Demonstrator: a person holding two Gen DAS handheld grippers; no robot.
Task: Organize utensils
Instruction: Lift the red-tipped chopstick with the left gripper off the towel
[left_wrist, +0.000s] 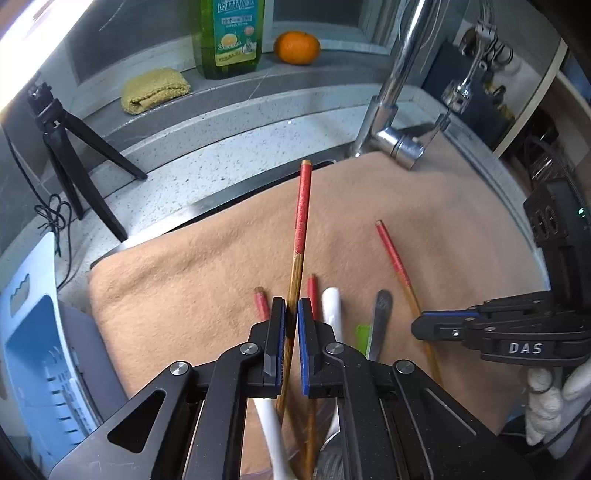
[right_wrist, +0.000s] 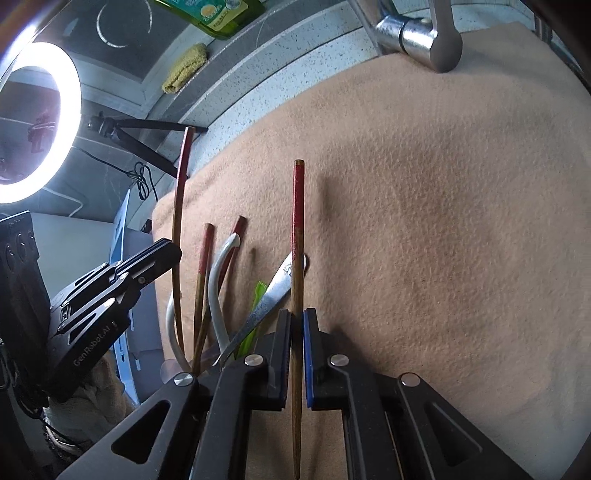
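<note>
My left gripper is shut on a red-topped bamboo chopstick that points up and away over the tan towel. My right gripper is shut on a second red-topped chopstick. From the left wrist view the right gripper sits to the right, with its chopstick slanting over the towel. Between the grippers lie two more chopsticks, a white spoon, a metal spoon handle and a green utensil. Their lower ends bunch at a clear container, mostly hidden.
A chrome faucet stands at the towel's far edge. Behind it are a green soap bottle, an orange and a yellow cloth. A black tripod and a blue-and-white rack are on the left, and a ring light glows.
</note>
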